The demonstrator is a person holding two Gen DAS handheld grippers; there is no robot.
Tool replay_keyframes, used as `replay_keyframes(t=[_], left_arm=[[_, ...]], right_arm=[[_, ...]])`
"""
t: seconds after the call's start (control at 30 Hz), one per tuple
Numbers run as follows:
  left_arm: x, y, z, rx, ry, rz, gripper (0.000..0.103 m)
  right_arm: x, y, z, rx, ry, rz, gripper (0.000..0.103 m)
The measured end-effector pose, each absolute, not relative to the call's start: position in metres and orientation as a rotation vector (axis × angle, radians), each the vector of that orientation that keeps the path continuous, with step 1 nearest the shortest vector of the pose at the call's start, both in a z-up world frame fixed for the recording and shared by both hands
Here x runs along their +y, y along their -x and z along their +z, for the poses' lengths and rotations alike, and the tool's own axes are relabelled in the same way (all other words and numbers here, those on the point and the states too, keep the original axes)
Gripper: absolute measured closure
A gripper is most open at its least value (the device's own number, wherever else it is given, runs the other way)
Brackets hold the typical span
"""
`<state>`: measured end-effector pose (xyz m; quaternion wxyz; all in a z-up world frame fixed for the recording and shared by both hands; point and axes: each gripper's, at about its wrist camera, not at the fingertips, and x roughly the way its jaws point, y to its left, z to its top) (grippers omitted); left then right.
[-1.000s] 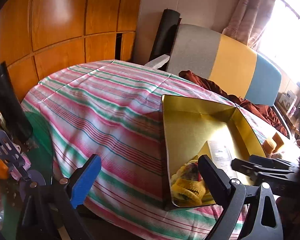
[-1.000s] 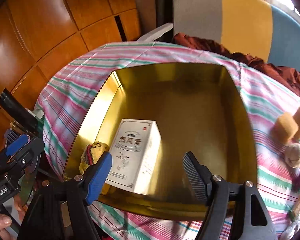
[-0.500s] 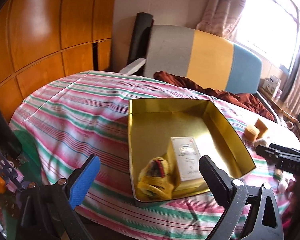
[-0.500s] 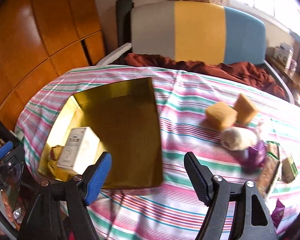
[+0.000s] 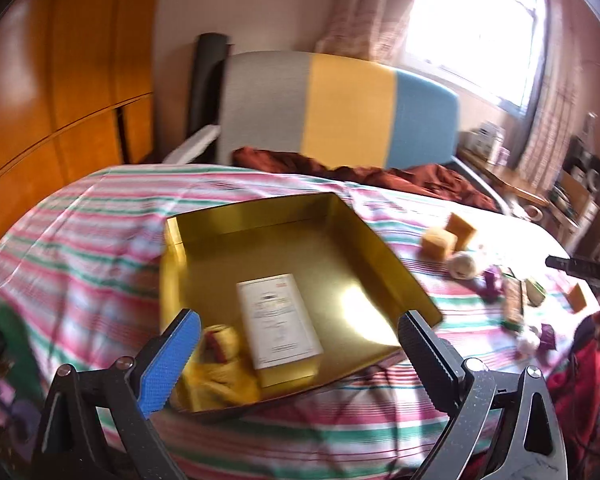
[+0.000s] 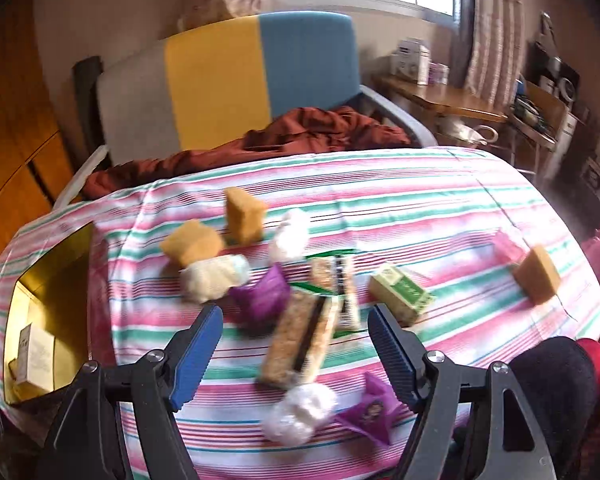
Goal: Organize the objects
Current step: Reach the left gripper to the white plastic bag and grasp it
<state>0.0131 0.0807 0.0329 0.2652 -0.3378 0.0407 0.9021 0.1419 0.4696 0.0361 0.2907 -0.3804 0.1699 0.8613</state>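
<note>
A table under a striped cloth (image 6: 420, 200) in pink, green and white fills both views, with a chair in grey, yellow and blue panels (image 6: 228, 76) behind it and a bright window beyond.

The right tongs (image 6: 296, 344) stand apart with nothing between them. A second ago they hung over the gold tray; now they have swung across to the loose pile. Right in front of them lies a long snack bar (image 6: 300, 340), with a purple packet (image 6: 266, 294) on one side and a small green box (image 6: 400, 292) on the other. Farther off sit two yellow sponge blocks (image 6: 196, 242), a white bundle (image 6: 214, 276) and another sponge (image 6: 538, 274) near the table's far edge.

The left tongs (image 5: 296, 352) are also apart and empty, and have drawn back from the gold tray (image 5: 300, 210), which now shows whole. Inside it lie a white box (image 5: 278, 320) and a yellow cloth thing (image 5: 216, 376), touching each other in the near corner.

So two items look put away and the right hand seems to be going for a third, probably the snack bar; most of the pile is left.

The white box carries print and a small red mark, the green box a pattern, but blur makes none of it readable.
</note>
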Motion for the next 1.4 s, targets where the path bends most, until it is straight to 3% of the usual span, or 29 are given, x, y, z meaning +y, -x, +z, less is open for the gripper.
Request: replay_keyframes(t=[0.37,0.5,0.63,1.03,1.17,1.4], left_arm=[[0.188,-0.039,0.024,0.313,0.897,2.118,0.004],[0.232,-0.052,0.011,0.380,0.901,1.962,0.018],[0.276,-0.062,-0.004,0.412,0.919,1.833,0.022],[0.378,-0.099,-0.041,0.512,0.962,1.544,0.047],[0.396,-0.099,-0.051,0.509,1.010,1.508,0.061],[0.404,-0.095,-0.057,0.462,1.060,1.479,0.061]], right_arm=[[0.533,-0.180,0.005,0.684,1.010,2.151,0.027],[0.548,-0.191,-0.006,0.879,0.985,2.157,0.027],[0.556,-0.202,-0.012,1.040,0.911,2.173,0.027],[0.559,-0.201,-0.016,1.129,0.902,2.223,0.027],[0.560,-0.201,-0.016,1.141,0.898,2.227,0.027],[0.562,-0.202,-0.017,1.172,0.889,2.221,0.027]])
